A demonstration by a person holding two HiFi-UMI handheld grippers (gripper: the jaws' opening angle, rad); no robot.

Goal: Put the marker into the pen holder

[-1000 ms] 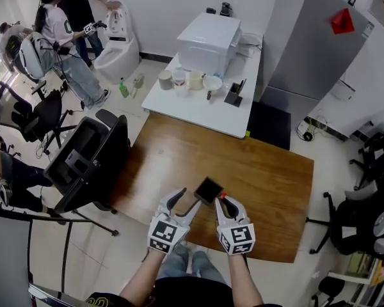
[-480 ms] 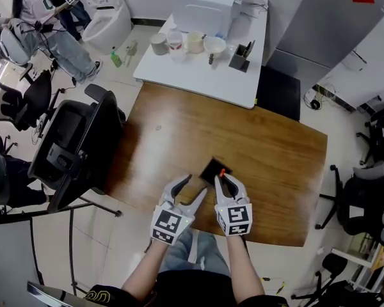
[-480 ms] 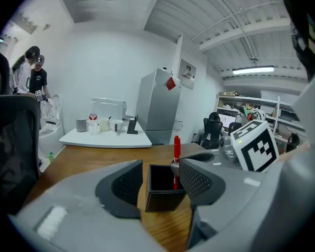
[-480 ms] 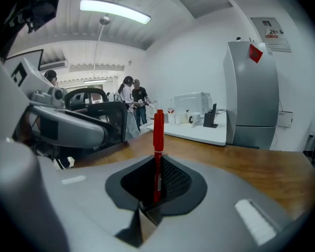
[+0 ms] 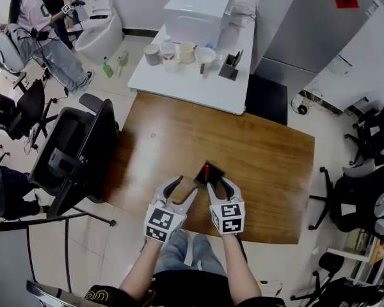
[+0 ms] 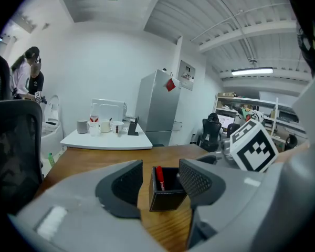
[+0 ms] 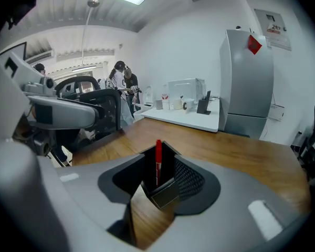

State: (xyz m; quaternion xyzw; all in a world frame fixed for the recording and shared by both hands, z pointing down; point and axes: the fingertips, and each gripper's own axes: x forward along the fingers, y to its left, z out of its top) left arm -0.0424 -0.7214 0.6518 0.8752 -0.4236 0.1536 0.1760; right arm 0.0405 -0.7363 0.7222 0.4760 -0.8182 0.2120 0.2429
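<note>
- Your right gripper [image 7: 160, 173] is opening its jaws; the red marker [image 7: 158, 157] is standing loose between them in the pen holder [image 7: 165, 197].
- Your left gripper [image 6: 160, 182] is hanging spread and empty, with the holder at its twelve o'clock.

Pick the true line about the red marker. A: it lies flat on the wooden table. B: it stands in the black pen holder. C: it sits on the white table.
B: the red marker stands upright inside the black pen holder, as both gripper views show.

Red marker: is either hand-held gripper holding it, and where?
Nothing is held. The marker stands in the pen holder; the right hand-held gripper's jaws are opening clear of it.
</note>
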